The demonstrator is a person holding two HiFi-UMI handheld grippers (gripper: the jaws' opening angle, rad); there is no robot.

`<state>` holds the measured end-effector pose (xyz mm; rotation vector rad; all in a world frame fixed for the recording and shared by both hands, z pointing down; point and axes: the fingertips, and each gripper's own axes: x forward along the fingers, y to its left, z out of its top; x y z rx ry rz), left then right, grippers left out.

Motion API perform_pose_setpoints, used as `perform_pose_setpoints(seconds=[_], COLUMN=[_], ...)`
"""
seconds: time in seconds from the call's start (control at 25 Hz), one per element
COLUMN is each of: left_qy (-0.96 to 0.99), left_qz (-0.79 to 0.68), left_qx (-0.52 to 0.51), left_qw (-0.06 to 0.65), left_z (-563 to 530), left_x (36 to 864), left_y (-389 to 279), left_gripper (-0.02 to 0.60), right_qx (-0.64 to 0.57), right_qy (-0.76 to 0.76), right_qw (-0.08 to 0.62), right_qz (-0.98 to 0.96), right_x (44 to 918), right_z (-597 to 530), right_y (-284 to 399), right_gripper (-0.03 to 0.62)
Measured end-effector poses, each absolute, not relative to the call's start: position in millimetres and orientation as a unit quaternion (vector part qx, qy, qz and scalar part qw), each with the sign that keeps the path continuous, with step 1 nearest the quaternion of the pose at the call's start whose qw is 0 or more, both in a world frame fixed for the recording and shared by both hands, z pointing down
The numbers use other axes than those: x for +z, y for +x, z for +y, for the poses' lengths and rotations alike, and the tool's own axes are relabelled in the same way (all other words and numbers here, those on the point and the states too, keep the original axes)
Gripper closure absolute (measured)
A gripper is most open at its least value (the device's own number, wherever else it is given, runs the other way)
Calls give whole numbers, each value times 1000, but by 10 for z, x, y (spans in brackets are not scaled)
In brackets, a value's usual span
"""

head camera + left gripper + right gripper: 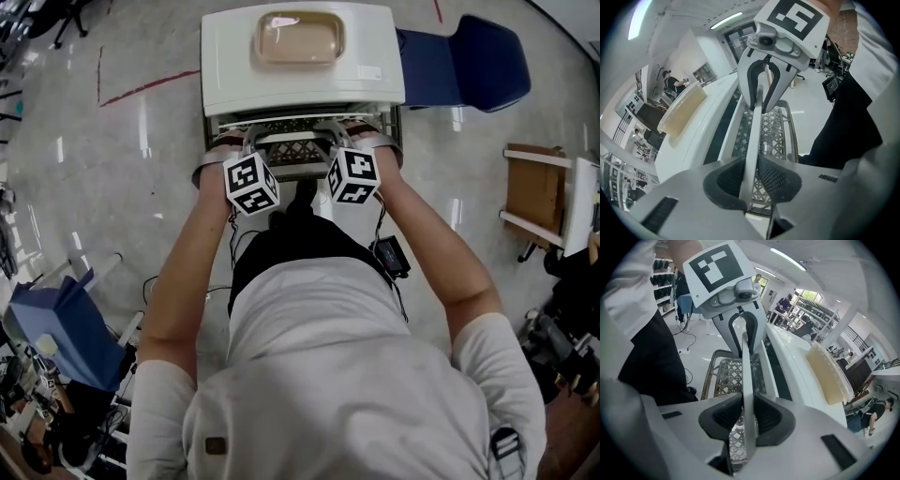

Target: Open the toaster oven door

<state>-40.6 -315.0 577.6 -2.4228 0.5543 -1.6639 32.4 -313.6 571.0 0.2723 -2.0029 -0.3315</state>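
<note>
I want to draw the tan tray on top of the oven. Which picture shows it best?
The head view: it looks straight down on the tan tray, so its whole rim shows. The left gripper view shows the tray only slantwise, from one long side; the right gripper view shows it the same way from the other side.

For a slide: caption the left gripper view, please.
Left gripper clamps the white door handle of the toaster oven; the right gripper grips it farther along.
</note>
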Motion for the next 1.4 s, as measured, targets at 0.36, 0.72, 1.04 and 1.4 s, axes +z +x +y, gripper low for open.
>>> perform_pose_setpoints(seconds=[0.36,0.72,1.04,1.4], left_qy=[-807,-795,-787,-774], left_qz=[193,208,243,258], left_qx=[-546,-544,-532,-532], left_qw=[119,172,198,227], left_z=[-3026,-2792,-2637,-2437], left_x=[5814,5983,6104,6224], left_y=[-354,-342,-304,-208], left_gripper=[483,489,485,486], right_qx=[-165,-201,-222,-263], right_qy=[160,174,177,198], right_qw=[533,559,564,548], right_qz=[-814,-786,-775,-769], right_x=[5761,5971,6146,6258], right_z=[-3030,-2812,-2651,-2453], right_y=[371,352,375,459], right_gripper=[498,502,509,511])
